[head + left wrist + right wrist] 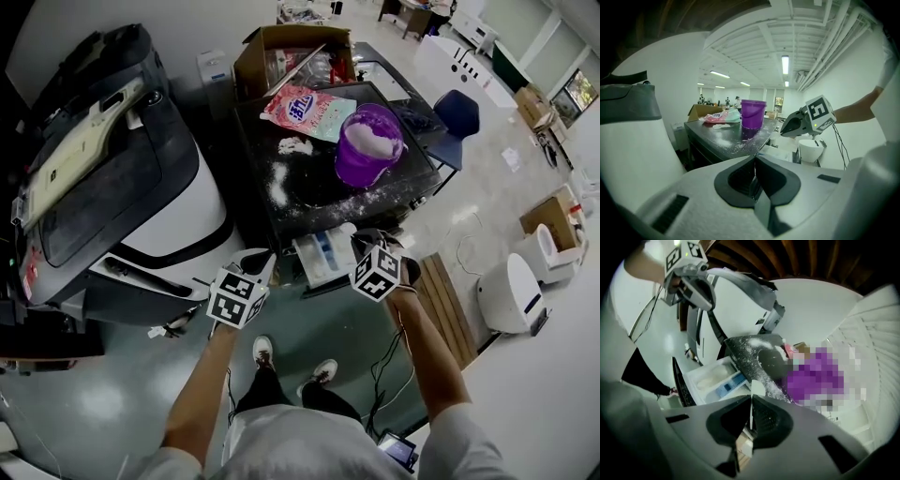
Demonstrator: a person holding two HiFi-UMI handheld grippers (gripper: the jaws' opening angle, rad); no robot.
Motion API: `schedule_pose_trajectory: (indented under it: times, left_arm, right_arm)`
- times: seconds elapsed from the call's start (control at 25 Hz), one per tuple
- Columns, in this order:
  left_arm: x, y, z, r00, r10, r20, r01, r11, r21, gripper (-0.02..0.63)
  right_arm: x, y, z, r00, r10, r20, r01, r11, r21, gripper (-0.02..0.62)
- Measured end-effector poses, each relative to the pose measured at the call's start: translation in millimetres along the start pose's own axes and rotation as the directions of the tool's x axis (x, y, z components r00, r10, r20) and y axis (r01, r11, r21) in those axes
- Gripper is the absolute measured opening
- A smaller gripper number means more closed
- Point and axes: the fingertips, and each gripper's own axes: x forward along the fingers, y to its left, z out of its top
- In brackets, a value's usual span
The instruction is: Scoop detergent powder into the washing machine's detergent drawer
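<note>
The washing machine's black top (309, 192) carries a purple bucket (368, 142) of white powder, a pink detergent bag (305, 111) and spilled powder (279, 183). Below its front edge the white detergent drawer (323, 255) stands pulled out, seen also in the right gripper view as the drawer (712, 378) with a blue insert. My right gripper (751, 401) is shut on a thin white scoop (757, 388), just above the drawer's right side (364, 242). My left gripper (260, 266) hovers left of the drawer, shut and empty (756, 161). The bucket (753, 112) also shows in the left gripper view.
A large grey-and-white machine (112, 178) stands to the left. Behind the washer sits an open cardboard box (291, 52), with a blue chair (457, 112) to its right. A wooden pallet (452, 300) and white round units (511, 291) lie on the floor at right.
</note>
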Motion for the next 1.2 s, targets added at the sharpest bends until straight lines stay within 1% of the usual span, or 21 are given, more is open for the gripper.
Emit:
schedule_pose_trajectory:
  times: [0.08,0.12,0.16,0.24,0.32,0.4,0.44,0.52,0.76,0.84,0.96,1.2]
  left_arm:
    - [-0.8,-2.6,9.6,1.000,-0.005,0.013,0.005,1.000,0.007,0.011]
    - [-1.2,-3.9,15.0,1.000,-0.008,0.021,0.008,1.000,0.010,0.011]
    - [-1.6,-5.1,20.6,0.999,-0.012,0.030,0.012,1.000,0.013,0.011]
    - [-2.8,-7.4,31.8,0.999,-0.020,0.050,0.019,1.000,0.017,0.011]
    - [-4.7,-9.7,44.1,0.997,-0.024,0.069,0.023,0.999,0.025,0.011]
    - [-7.3,-12.3,59.4,0.995,-0.026,0.093,0.022,0.999,0.038,0.011]
    - [-8.9,-13.8,67.7,0.994,-0.026,0.106,0.022,0.999,0.046,0.011]
    - [-12.7,-16.8,85.8,0.990,-0.030,0.134,0.021,0.998,0.066,0.011]
    - [-29.0,-27.0,143.8,0.971,-0.049,0.233,0.018,0.991,0.136,0.011]
    - [-35.9,-32.4,161.2,0.963,-0.060,0.261,0.018,0.987,0.161,0.011]
    - [-46.5,-39.5,184.7,0.951,-0.077,0.298,0.017,0.980,0.198,0.011]
    - [-67.5,-54.6,215.6,0.924,-0.113,0.366,0.030,0.974,0.223,0.011]
  right_arm:
    - [-19.3,-7.1,6.1,0.997,0.001,0.072,-0.010,0.992,0.128,0.011]
    - [-29.2,-10.7,9.2,0.993,0.003,0.119,-0.028,0.978,0.205,0.011]
    - [-39.2,-14.8,11.7,0.985,0.001,0.172,-0.051,0.957,0.285,0.011]
    - [-60.6,-23.9,13.1,0.965,-0.023,0.260,-0.095,0.896,0.433,0.011]
    - [-84.0,-34.2,10.8,0.948,-0.060,0.312,-0.122,0.838,0.532,0.011]
    - [-108.3,-46.3,6.9,0.931,-0.108,0.349,-0.131,0.794,0.594,0.011]
    - [-120.6,-52.7,4.7,0.923,-0.134,0.360,-0.128,0.776,0.617,0.011]
    - [-144.6,-65.7,-0.2,0.911,-0.188,0.368,-0.108,0.752,0.650,0.011]
    - [-208.7,-102.0,-12.1,0.870,-0.345,0.353,-0.004,0.711,0.704,0.011]
    - [-227.2,-110.0,-13.9,0.854,-0.384,0.351,0.026,0.705,0.709,0.011]
    - [-250.3,-117.8,-11.7,0.833,-0.425,0.355,0.062,0.709,0.703,0.011]
    - [-285.6,-123.2,0.2,0.784,-0.483,0.391,0.082,0.704,0.706,0.011]
